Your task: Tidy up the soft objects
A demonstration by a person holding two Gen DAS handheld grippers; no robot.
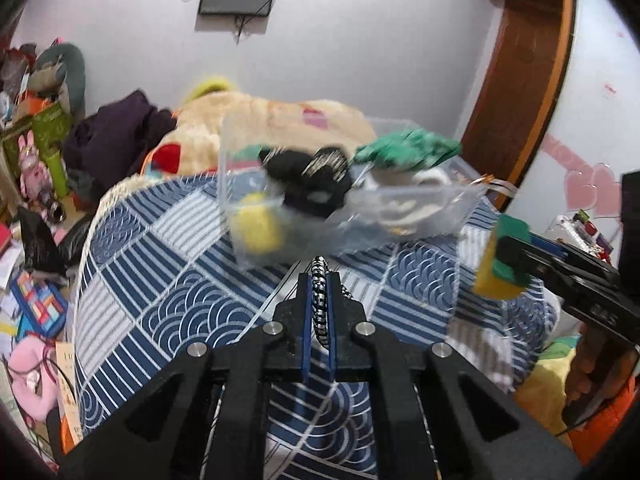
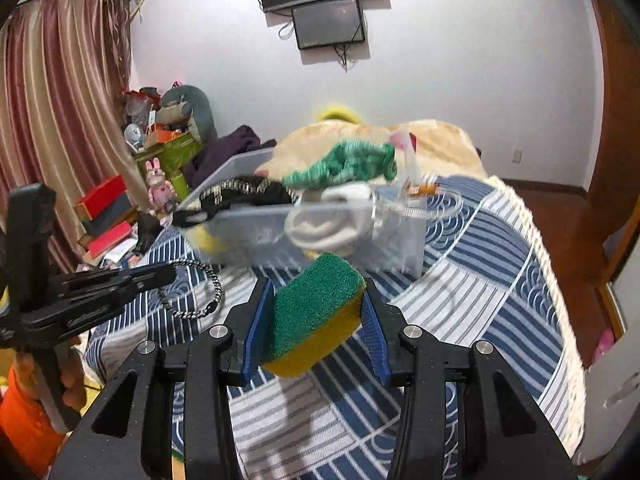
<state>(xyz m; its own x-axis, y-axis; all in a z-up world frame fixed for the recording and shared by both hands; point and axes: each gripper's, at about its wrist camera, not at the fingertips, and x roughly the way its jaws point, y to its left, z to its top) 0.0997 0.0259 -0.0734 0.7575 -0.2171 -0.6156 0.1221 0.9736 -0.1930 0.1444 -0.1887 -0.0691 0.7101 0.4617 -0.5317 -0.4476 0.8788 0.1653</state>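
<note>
Bedroom clutter frames the scene: a bed (image 1: 168, 280) with a blue-and-white patterned cover fills the middle of both views, with a beige plush blanket (image 1: 280, 120) heaped behind it and boxes and toys piled at the left edge.

On the bed, in the centre of each frame, sits a clear plastic bin (image 1: 420, 216). It already holds soft things: a black fabric piece (image 1: 308, 178), a green knitted cloth (image 1: 404, 152) draped over its far rim, something white and coiled (image 2: 336, 224), and a yellow item (image 1: 256, 224) pressed against its near wall. The bin looks blurred, so finer detail cannot be told.

Both tools hang over the cover just short of the bin, which fits a judgement that each load is on its way in.

The right gripper (image 2: 318, 320) has its fingers set fairly wide, pressing the sides of a green-and-yellow sponge (image 2: 316, 320); the sponge sits tilted, green face up, clear of the bed. The wide hold suits its bulk.

The left gripper (image 1: 319, 312) has its fingers nearly together, pinching a thin black-and-white braided cord (image 1: 319, 300). In the right wrist view, the cord's loop (image 2: 196, 292) dangles below the fingertips at lower left, so a narrow pinch is all it needs.
</note>
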